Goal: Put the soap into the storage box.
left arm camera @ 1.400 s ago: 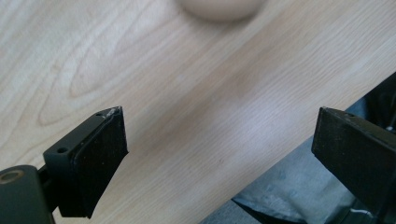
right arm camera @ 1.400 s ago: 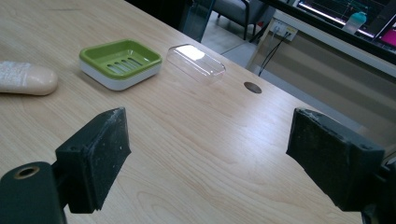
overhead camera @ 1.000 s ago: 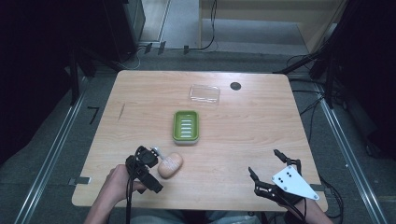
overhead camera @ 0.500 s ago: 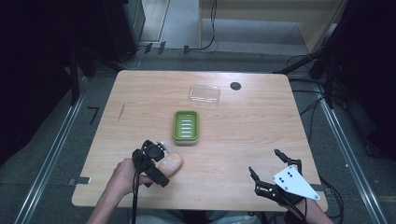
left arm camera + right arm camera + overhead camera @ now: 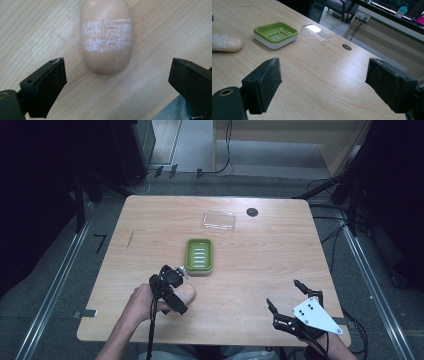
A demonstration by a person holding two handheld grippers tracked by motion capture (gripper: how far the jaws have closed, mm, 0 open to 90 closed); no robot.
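Left gripper (image 5: 116, 75) over the soap bar (image 5: 107, 37), jaws wide, nothing gripped; the bar lies on the table (image 5: 260, 255) just ahead of the gap, centred between the jaws. Right gripper (image 5: 324, 82) jaws wide too, empty, with the green soap dish (image 5: 275, 33) and clear lid (image 5: 317, 33) well ahead.

My left gripper (image 5: 172, 287): black frame, black cable, square jaws.
My right gripper (image 5: 290, 307): black, grey three-cornered plate, two screws.
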